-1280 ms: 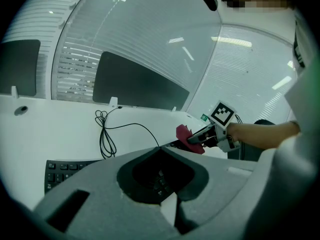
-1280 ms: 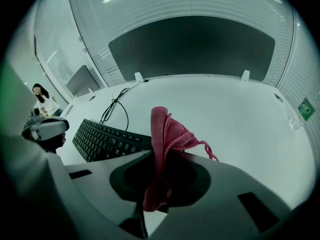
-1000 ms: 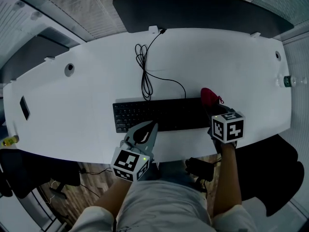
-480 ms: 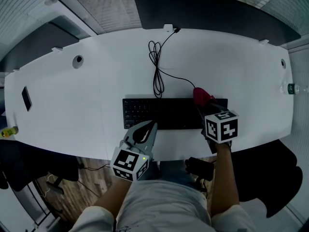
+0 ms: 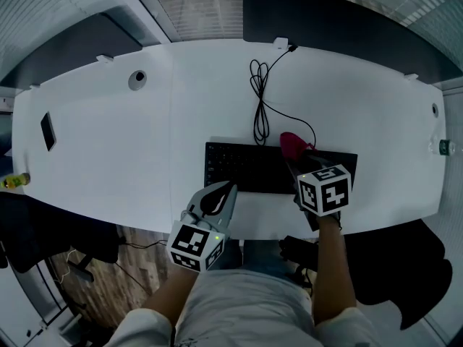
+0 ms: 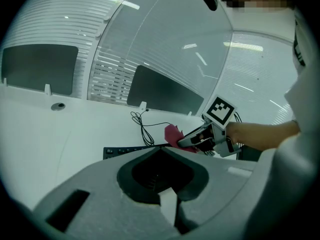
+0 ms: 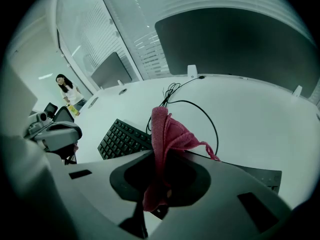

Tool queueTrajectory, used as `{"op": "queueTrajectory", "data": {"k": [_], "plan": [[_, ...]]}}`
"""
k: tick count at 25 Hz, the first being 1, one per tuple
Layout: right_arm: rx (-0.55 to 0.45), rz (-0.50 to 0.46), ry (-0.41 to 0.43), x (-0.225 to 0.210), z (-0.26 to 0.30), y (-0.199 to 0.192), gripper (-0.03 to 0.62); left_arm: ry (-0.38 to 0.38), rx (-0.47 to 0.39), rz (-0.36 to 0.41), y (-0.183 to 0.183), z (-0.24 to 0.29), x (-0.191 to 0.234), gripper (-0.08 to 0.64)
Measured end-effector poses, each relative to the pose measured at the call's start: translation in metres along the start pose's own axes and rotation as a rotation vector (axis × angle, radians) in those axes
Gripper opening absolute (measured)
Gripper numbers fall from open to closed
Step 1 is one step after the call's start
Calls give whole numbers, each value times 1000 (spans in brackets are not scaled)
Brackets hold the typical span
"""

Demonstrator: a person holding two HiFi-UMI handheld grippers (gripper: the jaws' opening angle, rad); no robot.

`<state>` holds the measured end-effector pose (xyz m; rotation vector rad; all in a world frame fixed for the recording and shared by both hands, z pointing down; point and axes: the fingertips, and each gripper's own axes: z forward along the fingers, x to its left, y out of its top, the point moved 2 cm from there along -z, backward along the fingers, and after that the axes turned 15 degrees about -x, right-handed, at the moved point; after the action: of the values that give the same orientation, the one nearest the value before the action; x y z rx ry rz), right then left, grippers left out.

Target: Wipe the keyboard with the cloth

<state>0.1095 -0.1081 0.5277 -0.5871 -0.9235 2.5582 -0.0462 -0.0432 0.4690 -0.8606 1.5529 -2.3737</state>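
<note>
A black keyboard [image 5: 246, 166] lies near the white desk's front edge, its black cable [image 5: 259, 110] running to the back. My right gripper [image 5: 296, 159] is shut on a red cloth [image 5: 291, 144] and holds it over the keyboard's right half. In the right gripper view the cloth [image 7: 165, 139] stands bunched between the jaws above the keys [image 7: 121, 139]. My left gripper [image 5: 215, 197] hangs shut at the desk's front edge, just below the keyboard's left end, holding nothing. In the left gripper view the keyboard [image 6: 127, 150], the cloth [image 6: 173, 134] and the right gripper [image 6: 197, 136] show ahead.
The white desk [image 5: 108, 150] has a round grommet [image 5: 137, 80] at the back left and a dark phone [image 5: 48, 130] at the far left. A dark panel [image 5: 340, 16] runs behind the desk. A person [image 7: 68, 91] stands far off in the right gripper view.
My right gripper has carried the cloth leftward along the keyboard, from its right end toward the middle. The left gripper has stayed put.
</note>
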Motion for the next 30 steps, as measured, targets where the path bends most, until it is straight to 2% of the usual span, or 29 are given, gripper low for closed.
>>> {"op": "queueTrajectory", "data": {"k": [30], "plan": [[36,-111,199,151,83,24,61,149,-47,-32,5,-83,76,11]]}}
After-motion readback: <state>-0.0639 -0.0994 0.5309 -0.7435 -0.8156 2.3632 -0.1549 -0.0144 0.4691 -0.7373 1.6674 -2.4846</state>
